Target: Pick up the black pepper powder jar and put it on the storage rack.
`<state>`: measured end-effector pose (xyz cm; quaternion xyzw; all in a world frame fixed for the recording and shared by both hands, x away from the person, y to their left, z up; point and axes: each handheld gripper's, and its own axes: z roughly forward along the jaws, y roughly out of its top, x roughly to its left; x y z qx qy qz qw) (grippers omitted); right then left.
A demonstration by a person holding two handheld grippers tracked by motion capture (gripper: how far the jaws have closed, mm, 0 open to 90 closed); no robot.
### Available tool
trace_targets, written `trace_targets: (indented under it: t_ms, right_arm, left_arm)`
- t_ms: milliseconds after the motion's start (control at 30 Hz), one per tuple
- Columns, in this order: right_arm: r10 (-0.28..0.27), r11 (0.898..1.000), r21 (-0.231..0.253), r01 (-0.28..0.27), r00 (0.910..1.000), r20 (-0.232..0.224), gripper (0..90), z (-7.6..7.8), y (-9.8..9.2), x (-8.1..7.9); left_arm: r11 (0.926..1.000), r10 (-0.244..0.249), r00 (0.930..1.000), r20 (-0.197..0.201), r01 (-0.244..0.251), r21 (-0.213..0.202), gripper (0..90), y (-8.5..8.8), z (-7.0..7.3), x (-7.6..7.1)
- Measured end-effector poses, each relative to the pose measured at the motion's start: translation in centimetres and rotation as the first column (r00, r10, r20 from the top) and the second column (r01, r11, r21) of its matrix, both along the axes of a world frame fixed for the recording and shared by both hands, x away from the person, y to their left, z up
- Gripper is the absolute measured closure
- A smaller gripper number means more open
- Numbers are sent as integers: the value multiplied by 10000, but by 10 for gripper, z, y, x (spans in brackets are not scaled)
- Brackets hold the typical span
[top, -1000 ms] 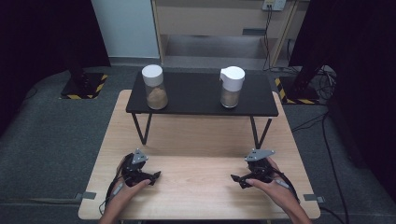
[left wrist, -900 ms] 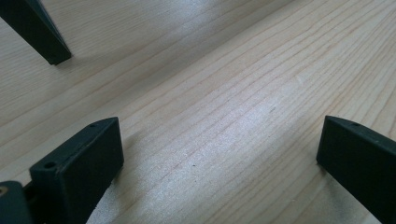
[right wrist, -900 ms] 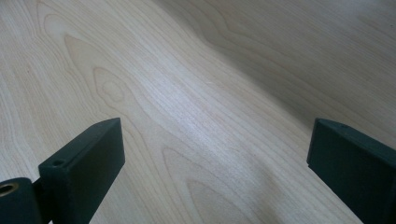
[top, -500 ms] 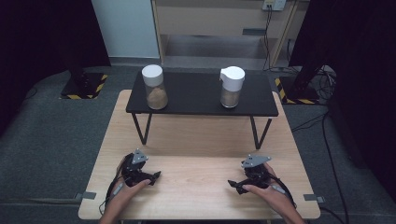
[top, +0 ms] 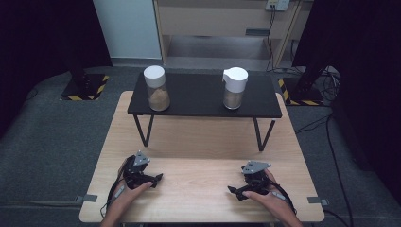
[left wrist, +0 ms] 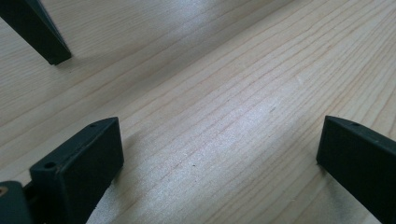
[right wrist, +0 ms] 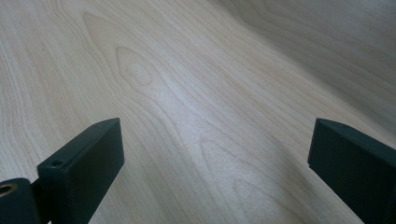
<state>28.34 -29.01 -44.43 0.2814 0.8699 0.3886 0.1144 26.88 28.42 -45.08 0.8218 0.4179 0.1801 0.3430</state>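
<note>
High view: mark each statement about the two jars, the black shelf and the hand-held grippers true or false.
1. Two white-lidded clear jars stand on the black metal shelf. True: the left jar and the right jar.
2. The left hand-held gripper holds a jar. False: its jaws are open over the bare light wooden table.
3. The right hand-held gripper is open. True.
4. Both jars are empty. False: each holds brownish contents.

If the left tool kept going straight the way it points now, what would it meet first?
Probably the wooden table: the left tool, jaws open and empty, tilts down at bare wood. On a shallower line, the black shelf leg sits up and left, though depth is unclear.
</note>
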Motion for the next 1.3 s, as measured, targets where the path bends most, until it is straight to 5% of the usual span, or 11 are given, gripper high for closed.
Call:
trace_targets:
  t_ms: [1300]
  right_arm:
    - [-18,9996,-291,20,10000,73,12,-10,13,-8]
  left_arm:
    - [10000,14,10000,-5,-14,7,0,0,0,0]
